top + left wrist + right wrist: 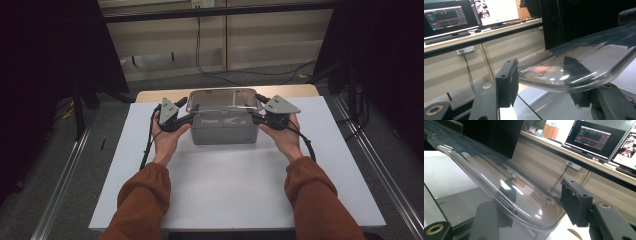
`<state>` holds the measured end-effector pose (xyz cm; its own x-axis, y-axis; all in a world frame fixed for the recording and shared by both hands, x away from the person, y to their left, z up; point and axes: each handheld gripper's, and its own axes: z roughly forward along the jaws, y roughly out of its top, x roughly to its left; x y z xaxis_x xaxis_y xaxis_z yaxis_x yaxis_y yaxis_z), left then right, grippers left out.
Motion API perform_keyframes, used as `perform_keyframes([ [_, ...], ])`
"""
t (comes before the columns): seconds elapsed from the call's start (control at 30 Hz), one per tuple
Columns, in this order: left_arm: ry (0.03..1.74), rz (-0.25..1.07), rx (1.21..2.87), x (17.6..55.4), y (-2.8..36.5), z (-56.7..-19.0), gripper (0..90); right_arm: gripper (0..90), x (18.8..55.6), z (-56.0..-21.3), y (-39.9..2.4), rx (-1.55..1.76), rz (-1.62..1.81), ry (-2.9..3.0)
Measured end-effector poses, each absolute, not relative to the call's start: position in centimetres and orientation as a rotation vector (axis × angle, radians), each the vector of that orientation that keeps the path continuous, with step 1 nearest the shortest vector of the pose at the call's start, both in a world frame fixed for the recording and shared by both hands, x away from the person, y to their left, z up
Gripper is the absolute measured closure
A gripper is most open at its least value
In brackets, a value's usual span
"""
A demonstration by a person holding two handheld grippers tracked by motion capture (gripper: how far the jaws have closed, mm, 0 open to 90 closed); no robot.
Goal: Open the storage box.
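Hands (pixel 167 137) flank box (pixel 225 131), grippers (pixel 181 119) gripping lid (pixel 223 100).

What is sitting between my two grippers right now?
In the high view, the grey box with its clear lid lies between the left gripper and the right gripper; each gripper view shows the lid's edge between the jaws.

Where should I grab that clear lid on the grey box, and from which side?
Probably by its two short end edges, one gripper from each side. The clear lid is wide, thin and flat over the grey box, and its rim overhangs there. The left gripper and right gripper already straddle those ends.
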<state>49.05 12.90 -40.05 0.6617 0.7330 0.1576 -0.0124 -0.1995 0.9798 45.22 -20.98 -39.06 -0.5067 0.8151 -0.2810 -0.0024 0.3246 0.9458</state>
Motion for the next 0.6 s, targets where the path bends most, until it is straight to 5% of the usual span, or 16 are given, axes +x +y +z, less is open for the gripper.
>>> perform_keyframes([
  [0.37, 0.590, 0.748, 1.629, 49.9, 12.8, -39.6, 47.8, 45.2, 46.2, -38.4, -21.1, 0.739, 1.321, 1.785],
  [0.6, 0.597, 0.747, 1.639, 50.5, 12.7, -39.6, 47.9, 35.4, 47.1, -38.5, -21.6, 0.787, 1.340, 1.779],
])
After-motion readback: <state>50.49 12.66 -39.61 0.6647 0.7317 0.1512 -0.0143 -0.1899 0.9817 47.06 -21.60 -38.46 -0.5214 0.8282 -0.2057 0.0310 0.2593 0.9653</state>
